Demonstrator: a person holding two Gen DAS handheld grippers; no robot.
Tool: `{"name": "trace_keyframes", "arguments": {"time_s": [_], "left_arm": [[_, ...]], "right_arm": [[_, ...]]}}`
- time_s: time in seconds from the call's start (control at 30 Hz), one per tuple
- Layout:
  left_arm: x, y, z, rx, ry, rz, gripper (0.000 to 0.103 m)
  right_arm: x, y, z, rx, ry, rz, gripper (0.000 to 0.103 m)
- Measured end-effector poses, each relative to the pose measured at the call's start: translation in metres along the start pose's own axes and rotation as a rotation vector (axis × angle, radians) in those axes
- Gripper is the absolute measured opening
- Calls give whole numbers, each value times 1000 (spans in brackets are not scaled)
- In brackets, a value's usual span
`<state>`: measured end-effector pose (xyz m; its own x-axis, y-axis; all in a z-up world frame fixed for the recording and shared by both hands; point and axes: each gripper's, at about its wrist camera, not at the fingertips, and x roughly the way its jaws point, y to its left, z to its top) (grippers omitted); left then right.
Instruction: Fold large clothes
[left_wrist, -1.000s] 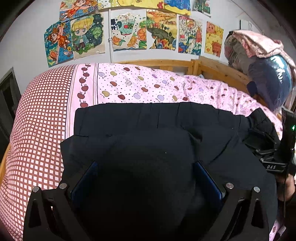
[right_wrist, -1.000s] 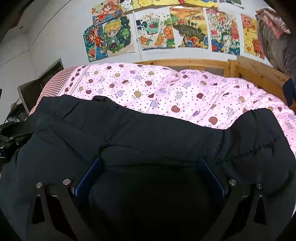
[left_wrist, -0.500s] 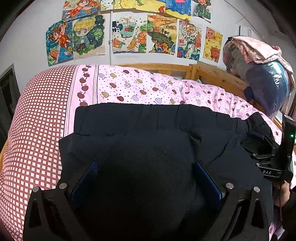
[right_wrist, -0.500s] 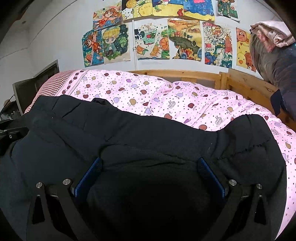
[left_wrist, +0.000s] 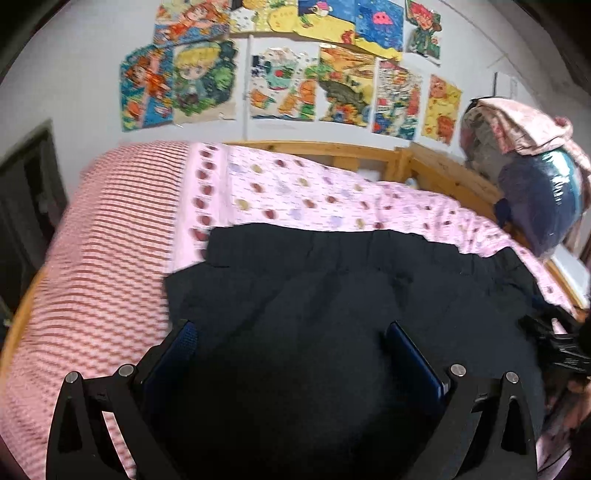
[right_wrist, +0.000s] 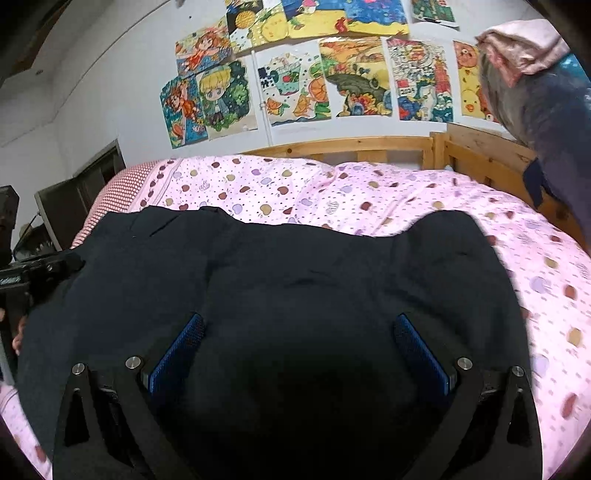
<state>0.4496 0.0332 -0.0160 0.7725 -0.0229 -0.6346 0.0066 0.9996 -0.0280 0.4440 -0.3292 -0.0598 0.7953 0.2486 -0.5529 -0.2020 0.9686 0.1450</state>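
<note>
Black garment (left_wrist: 332, 295) lies spread on the bed (left_wrist: 110, 258) for folding, left tongs (left_wrist: 291, 347) and right tongs (right_wrist: 299, 339) both spread wide over it, pinching nothing.

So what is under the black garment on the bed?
The black garment lies on the pink apple-print bedsheet, seen all around it. What sits directly beneath the cloth is covered and cannot be seen.

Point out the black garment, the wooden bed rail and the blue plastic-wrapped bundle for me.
black garment (right_wrist: 295, 280): right wrist view, middle of the spread fabric.
wooden bed rail (right_wrist: 354, 146): right wrist view, top bar of the far rail.
blue plastic-wrapped bundle (left_wrist: 546, 199): left wrist view, its shiny front face.
</note>
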Motion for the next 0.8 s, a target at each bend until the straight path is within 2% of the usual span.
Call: {"name": "trace_keyframes", "arguments": {"time_s": [0.13, 0.27, 0.43, 0.53, 0.6, 0.8], "left_arm": [[-29, 11, -5, 38, -10, 17, 103], [-41, 37, -9, -19, -8, -19, 103], [-26, 67, -14, -84, 58, -68, 103], [-14, 81, -18, -124, 98, -108, 103], [-5, 89, -22, -157, 131, -154, 103], [19, 110, -38, -276, 210, -303, 103]], "right_arm": [[-28, -14, -9, -53, 1, -68, 101], [-52, -33, -15, -97, 11, -144, 101], [-68, -73, -16, 9, 25, -168, 101], [-65, -95, -18, 68, 41, -152, 101], [-57, -106, -21, 102, 71, -100, 101], [-24, -111, -37, 130, 150, -37, 101]]}}
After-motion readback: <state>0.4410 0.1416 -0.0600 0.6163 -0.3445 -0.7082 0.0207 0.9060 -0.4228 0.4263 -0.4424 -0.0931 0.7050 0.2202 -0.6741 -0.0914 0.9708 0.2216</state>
